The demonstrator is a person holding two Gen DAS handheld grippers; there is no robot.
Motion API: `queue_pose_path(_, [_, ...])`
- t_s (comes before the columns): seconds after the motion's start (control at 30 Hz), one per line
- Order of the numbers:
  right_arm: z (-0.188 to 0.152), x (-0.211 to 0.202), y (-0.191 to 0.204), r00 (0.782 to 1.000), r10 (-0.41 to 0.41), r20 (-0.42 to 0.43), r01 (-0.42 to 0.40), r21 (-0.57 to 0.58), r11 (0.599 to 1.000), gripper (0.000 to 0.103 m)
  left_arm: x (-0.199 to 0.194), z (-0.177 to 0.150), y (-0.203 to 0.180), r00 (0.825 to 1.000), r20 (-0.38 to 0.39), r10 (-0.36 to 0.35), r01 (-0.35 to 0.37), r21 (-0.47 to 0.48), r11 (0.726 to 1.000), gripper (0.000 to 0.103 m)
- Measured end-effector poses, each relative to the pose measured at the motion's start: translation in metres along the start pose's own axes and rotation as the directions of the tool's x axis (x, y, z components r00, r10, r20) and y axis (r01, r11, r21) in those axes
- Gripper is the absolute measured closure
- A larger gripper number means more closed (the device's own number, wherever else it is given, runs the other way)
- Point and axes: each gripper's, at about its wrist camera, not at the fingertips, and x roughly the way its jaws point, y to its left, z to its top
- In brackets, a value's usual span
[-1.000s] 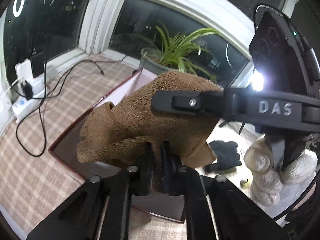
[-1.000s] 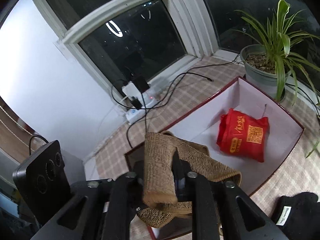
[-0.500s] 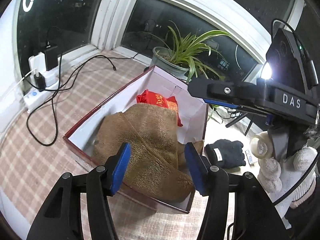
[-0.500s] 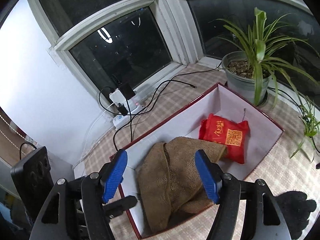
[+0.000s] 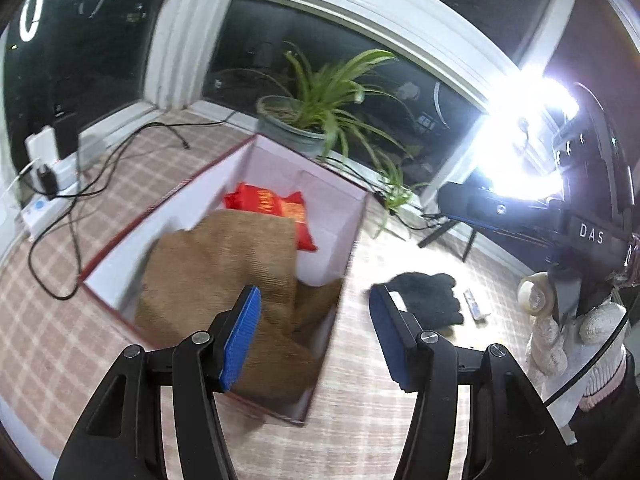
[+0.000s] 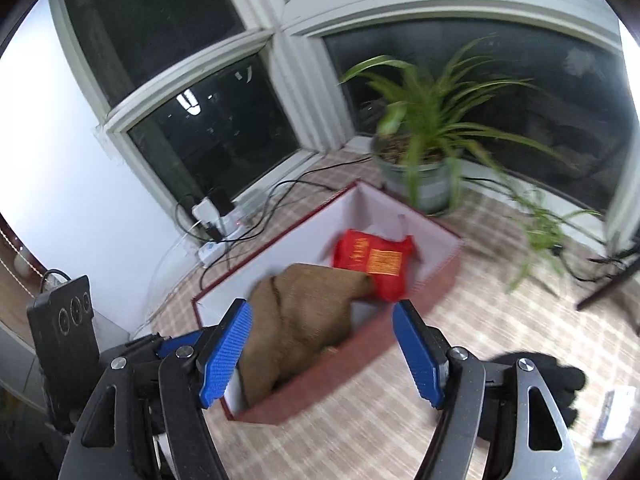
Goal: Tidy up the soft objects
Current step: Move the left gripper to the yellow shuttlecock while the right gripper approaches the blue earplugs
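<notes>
blue ribbed pads line both jaws of the left gripper (image 5: 314,334), which stand well apart with nothing between them after having just opened. it points down at a slant over the near corner of the box (image 5: 344,240). the right gripper (image 6: 322,354) is posed the same way, tilted down toward the box, its blue pads set wide and empty; its jaws have just been opening too.

seen from the left wrist, the right gripper's black body crosses the right side of the view with the white letters "das" on it, and a hand in a pale knitted glove (image 5: 576,344) holds its grip below a strong glare of light.

the brown cloth (image 5: 224,272) lies crumpled inside the box, filling its near half, free of both grippers. just behind it, partly tucked under its far edge, sits a red packet (image 6: 374,262) with yellow print and a pale label; the writing is too small and blurred to read. the box has dark red outer walls and a white lining, and stands on a checked mat (image 5: 52,336).

a black glove (image 5: 430,300) lies on the mat just to the right of the box, with a small white tag whose text cannot be read. a potted plant (image 6: 424,148) stands beyond the far corner of the box by the dark window. a white power strip (image 6: 212,224) with plugs and black cables lies along the sill to the left.
</notes>
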Motion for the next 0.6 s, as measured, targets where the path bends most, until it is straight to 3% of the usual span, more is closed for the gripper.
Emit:
queue_pose_path(0.33, [-0.042, -0.092, -0.077, 0.987, -0.131, 0.089, 0.119, 0.128, 0.985, 0.027, 0.016, -0.005, -0.053, 0.996, -0.042, -0.076, 0.080, 0.096, 0.992, 0.047])
queue_pose_path(0.6, [-0.093, -0.157, -0.139, 0.964, -0.242, 0.109, 0.207, 0.263, 0.942, 0.026, 0.037, -0.016, -0.085, 0.987, -0.106, -0.125, 0.139, 0.139, 0.981, 0.047])
